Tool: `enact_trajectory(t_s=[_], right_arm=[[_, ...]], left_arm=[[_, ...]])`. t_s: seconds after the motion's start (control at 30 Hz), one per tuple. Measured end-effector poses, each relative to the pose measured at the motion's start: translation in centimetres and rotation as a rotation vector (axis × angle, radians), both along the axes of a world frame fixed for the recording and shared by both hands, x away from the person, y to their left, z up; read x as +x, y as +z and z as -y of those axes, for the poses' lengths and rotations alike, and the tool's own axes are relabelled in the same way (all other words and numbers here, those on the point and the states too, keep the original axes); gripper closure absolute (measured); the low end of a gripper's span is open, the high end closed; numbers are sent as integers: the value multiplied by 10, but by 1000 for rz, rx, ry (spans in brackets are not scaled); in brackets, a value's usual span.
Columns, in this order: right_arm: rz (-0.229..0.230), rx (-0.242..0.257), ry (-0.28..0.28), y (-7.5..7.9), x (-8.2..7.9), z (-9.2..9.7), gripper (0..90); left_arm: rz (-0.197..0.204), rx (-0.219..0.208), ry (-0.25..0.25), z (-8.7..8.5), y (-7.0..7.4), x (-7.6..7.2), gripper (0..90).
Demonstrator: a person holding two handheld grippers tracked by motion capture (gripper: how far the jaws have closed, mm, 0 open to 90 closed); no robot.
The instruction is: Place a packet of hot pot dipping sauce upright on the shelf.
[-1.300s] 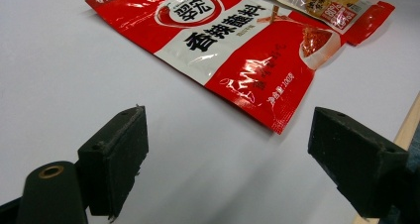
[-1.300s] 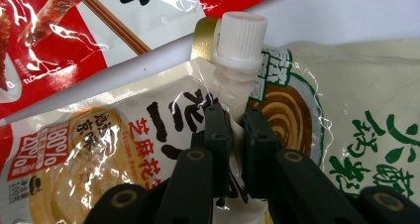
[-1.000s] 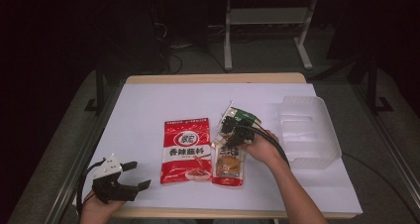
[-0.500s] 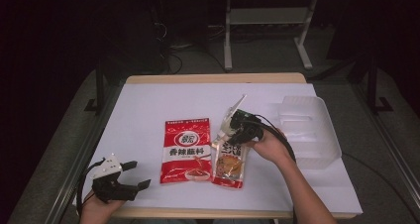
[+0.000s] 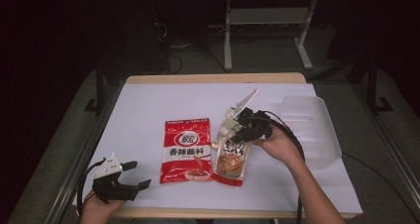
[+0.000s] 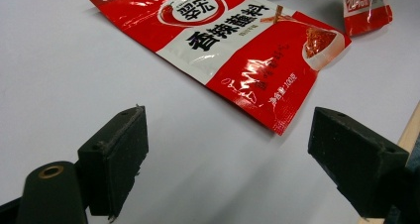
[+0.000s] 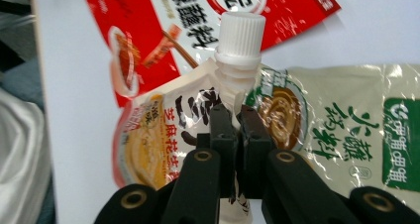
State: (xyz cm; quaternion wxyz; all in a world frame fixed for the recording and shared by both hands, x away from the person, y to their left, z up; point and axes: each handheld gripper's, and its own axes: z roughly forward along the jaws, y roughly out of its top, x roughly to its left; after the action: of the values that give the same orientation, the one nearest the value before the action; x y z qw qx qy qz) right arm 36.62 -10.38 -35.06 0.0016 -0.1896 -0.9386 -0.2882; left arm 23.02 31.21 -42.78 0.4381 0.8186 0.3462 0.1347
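Note:
My right gripper (image 5: pixel 241 126) is shut on the top of a spouted sauce pouch (image 5: pixel 231 159), just below its white screw cap (image 7: pixel 241 33). In the right gripper view the jaws (image 7: pixel 236 119) pinch the pouch's neck, and its top end is raised off the white table. Beside it, partly under it, lies a pale green-and-white packet (image 7: pixel 346 127). A red seasoning sachet (image 5: pixel 186 148) lies flat to the left of the pouch. My left gripper (image 5: pixel 136 177) rests at the table's front left corner, open, with nothing between its jaws (image 6: pixel 228 154); the red sachet (image 6: pixel 223 45) lies ahead of them.
A clear plastic tray (image 5: pixel 317 135) stands at the right side of the table, close to my right hand. The white tabletop (image 5: pixel 148 105) stretches bare behind the packets. The wooden front edge (image 6: pixel 408 135) runs beside my left gripper.
My right gripper has risen and shifted slightly right, pulling the pouch's capped end up with it. The left gripper has stayed put.

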Motion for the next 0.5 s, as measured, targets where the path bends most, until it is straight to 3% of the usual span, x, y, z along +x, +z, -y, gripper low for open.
enact_trajectory(t_s=[0.5], right_arm=[[42,42,66,26,-15,0,877]], left_arm=[[5,16,-7,-1,0,2,155]])
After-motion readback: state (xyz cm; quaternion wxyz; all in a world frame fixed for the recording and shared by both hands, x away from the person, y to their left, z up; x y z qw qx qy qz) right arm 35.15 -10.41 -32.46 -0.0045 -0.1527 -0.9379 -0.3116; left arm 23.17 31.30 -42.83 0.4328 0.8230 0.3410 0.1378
